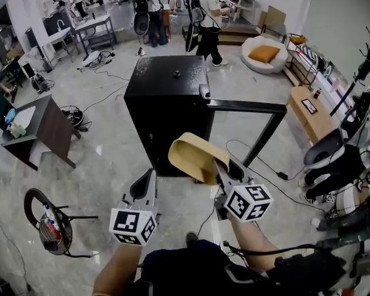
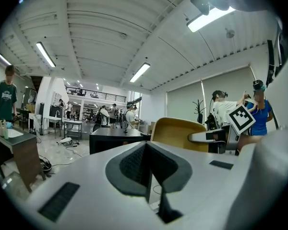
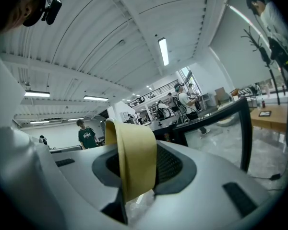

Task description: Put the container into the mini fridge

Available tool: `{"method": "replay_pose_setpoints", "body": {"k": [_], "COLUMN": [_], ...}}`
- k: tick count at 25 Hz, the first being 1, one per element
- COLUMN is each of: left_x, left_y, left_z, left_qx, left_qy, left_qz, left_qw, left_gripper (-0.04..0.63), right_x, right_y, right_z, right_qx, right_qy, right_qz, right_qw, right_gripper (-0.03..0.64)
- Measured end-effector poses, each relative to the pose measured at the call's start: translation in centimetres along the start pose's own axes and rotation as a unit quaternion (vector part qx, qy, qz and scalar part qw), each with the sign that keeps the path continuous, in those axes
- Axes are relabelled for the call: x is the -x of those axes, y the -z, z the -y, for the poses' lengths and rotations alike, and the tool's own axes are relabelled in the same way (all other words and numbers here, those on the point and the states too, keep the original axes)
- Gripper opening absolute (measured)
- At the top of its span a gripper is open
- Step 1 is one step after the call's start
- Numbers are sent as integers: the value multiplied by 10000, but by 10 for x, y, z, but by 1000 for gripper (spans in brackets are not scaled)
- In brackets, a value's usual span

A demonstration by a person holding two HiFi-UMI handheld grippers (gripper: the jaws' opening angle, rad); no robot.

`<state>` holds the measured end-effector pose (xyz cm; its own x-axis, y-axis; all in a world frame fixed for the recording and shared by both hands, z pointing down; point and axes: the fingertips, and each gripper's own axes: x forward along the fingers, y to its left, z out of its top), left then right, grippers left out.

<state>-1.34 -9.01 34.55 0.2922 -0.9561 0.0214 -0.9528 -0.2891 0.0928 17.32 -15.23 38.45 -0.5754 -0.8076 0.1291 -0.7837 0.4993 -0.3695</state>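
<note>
Head view: held container [image 1: 194,154] clamped at its rim in right gripper [image 1: 223,166], just before mini fridge [image 1: 166,82] lying straight ahead, door [image 1: 259,107] swung open rightward. Carried left gripper [image 1: 144,185] shut and empty alongside.

Two tongs, left tongs [image 1: 145,185] and right tongs [image 1: 221,167]; one container [image 1: 193,155]; one mini fridge [image 1: 165,100].

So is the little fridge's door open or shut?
Open. The door of the mini fridge stands swung out sideways, well away from its front.
</note>
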Motion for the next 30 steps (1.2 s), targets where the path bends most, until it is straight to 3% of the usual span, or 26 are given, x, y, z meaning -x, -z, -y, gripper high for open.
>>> {"method": "replay_pose_setpoints", "body": {"k": [10,16,30], "left_x": [-20,-28,-65], "left_y": [6,18,53], "left_z": [-5,-20,-78], "left_qx": [-82,-14,193], "left_qy": [-331,-323,-107], "left_qz": [-97,-229,-191], "left_qw": [9994,9992,9996], "left_gripper": [9,9,9], "right_x": [-23,-37,-88], "right_y": [6,19,51], "right_z": [35,39,56], "right_qx": [-208,-396,-870], "right_qy": [-38,63,824], "right_qz": [-127,-274,-391], "right_qw": [9997,9988,9920], "right_gripper": [130,130,130]}}
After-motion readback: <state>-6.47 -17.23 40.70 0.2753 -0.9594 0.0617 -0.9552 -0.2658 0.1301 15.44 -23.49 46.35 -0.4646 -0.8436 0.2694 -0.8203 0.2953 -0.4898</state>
